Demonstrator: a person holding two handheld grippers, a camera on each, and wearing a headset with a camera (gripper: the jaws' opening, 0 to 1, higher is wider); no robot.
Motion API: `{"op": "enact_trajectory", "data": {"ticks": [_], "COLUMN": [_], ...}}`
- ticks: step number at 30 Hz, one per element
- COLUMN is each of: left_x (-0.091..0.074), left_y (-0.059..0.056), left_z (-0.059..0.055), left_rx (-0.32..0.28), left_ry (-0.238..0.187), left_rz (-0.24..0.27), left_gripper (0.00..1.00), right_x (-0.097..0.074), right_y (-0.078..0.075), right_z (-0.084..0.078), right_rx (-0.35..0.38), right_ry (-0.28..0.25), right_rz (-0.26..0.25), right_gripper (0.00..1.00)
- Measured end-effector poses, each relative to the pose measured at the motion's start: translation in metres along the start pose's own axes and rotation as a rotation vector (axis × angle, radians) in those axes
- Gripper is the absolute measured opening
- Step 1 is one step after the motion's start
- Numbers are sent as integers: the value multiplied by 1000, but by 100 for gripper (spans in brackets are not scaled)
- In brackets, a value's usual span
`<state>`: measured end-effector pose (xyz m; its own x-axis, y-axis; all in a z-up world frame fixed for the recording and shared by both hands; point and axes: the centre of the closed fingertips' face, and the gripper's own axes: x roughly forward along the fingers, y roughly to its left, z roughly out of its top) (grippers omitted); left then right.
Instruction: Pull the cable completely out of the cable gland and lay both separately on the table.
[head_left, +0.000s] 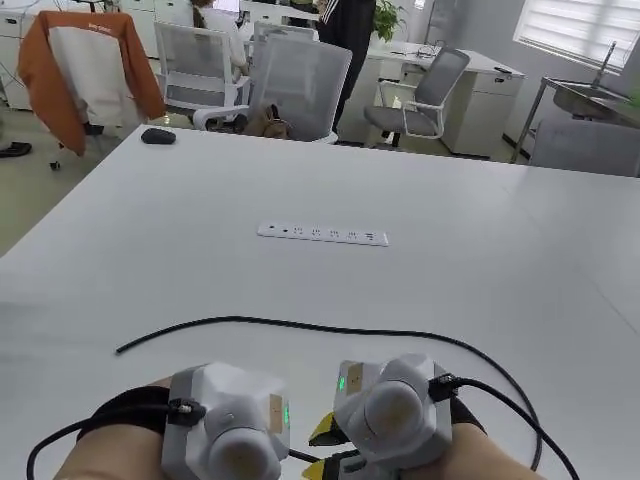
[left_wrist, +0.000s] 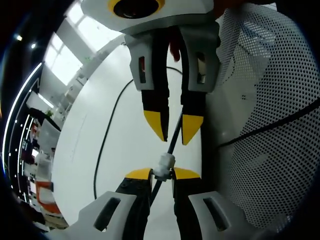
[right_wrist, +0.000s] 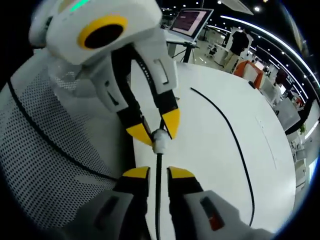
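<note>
**White cable gland (left_wrist: 164, 165) clamped, black cable (head_left: 300, 324) not yet out**

The left gripper (left_wrist: 162, 173) had its jaws closed on the cable gland above the table (head_left: 480, 270). The right gripper (right_wrist: 158, 172) straddled the cable just beside it, jaws narrowly apart; whether they pinched it could not be told. The pull looked unstarted: next, a firm pinch, then a straight draw apart.

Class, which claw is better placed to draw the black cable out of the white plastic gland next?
Probably right. The right claw straddles the thin black cable just beside the white plastic cable gland, which the left claw already grips, so the right can close and pull.
</note>
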<state>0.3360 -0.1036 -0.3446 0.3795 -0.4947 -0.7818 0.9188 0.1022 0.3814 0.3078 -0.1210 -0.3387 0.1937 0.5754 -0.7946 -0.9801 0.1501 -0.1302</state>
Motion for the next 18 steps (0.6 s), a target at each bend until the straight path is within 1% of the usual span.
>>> {"op": "enact_trajectory", "data": {"ticks": [1,2,3,4,6,8,10,12,13,17,18], "left_x": [0,0,0,1,1,0,0,0,0,1,1], "left_y": [0,0,0,0,1,4,5,5,5,5,5], "left_z": [1,2,3,2,2,1,-1,-1,-1,0,0], "left_rx": [-2,-1,-2,-2,0,-4,-12,-15,-16,-12,-12], "left_ry": [-7,-13,-15,-13,-13,-10,-6,-3,-3,-4,-3], "left_rz": [-2,-8,-6,-7,-3,5,11,12,12,12,13], "left_gripper": [17,17,17,17,17,17,17,17,17,17,17], "right_x": [0,1,1,1,0,1,1,0,0,0,-1], "right_y": [1,0,0,1,-2,-5,-8,-8,-9,-11,-13], "right_z": [-2,-3,-4,-4,-5,-10,-19,-22,-25,-30,-36], "right_rx": [-8,-15,-4,8,13,11,19,19,29,54,60], "right_ry": [9,14,16,16,22,47,85,98,109,126,156], "right_rz": [6,-4,-2,0,-10,-24,-36,-38,-41,-47,-57], "right_gripper": [5,4,3,3,3,3,3,3,3,3,3]}}
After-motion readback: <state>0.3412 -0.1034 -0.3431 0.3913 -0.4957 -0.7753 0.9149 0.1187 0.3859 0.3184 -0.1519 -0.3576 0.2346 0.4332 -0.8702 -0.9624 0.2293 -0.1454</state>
